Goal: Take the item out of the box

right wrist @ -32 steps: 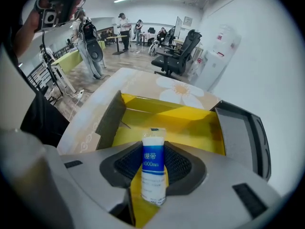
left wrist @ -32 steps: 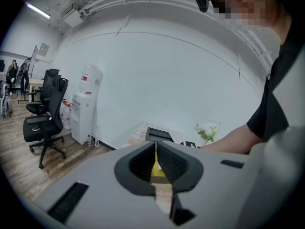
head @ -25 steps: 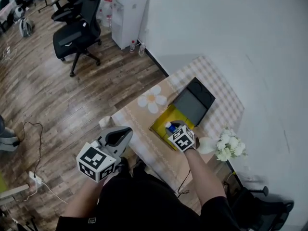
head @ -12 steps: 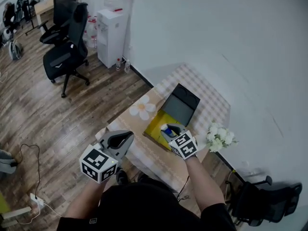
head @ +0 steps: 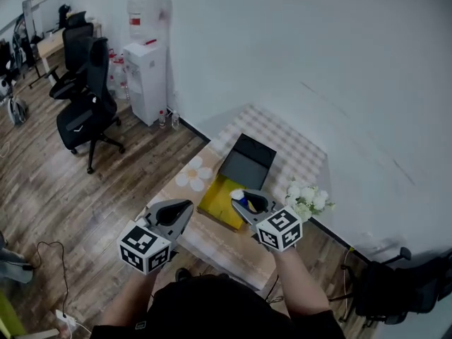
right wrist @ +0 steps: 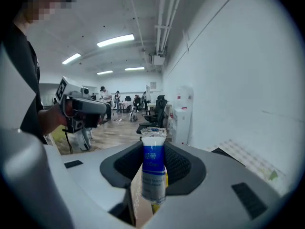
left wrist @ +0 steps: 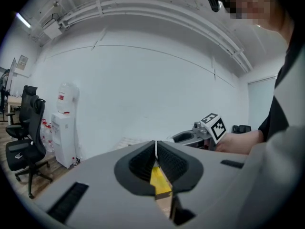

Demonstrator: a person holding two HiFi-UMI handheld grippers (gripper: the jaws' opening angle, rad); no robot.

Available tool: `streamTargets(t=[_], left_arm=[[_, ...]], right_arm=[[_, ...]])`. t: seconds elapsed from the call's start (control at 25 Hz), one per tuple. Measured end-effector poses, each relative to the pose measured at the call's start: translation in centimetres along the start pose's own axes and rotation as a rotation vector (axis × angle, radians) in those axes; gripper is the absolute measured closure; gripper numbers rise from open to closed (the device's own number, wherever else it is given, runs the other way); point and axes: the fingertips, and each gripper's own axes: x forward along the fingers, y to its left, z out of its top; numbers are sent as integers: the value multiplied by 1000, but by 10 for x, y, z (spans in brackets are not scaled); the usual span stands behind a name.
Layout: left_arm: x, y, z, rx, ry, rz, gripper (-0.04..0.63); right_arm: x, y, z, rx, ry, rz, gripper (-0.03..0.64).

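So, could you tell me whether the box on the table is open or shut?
Open: the box has its black lid swung back, and its yellow base lies uncovered in the head view.

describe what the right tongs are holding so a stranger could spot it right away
Find the small table against the white wall, then the yellow box with its black lid open on it. Just over the box, the right tongs grip a slim tube, the only blue-and-white thing there, with a crimped white top.
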Motion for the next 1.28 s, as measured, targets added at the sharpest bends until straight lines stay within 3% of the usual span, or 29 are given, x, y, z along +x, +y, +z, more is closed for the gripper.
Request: streamTargets(t=[0.24,0.6,0.8,0.92,1.04,1.12,1.28], left_arm=[[18,-23,19,48,-14,-16,574],[29,-43,34,96,-11,-23,574],[44,-46,55,180,-18,-37,574],[54,-41,73,208,-41,-32,574],[57,-24,99,170,-113,33,574],[53,-24,107,163,-147,48,574],[49,-28,96,213,-120,61,574]], right_arm=[[-58,2,40,59,-197,8,477],[-130,16,88,55,-426,23,477],[-150,-3,124,40,-554,-19,479],[-154,-17,146,-19,-587,-69,479],[-161,-32,162,-49,-632,-157,479],[-162,-32,160,-13,-654,-143,479],[-155,-34,134,52,-629,-127,480]])
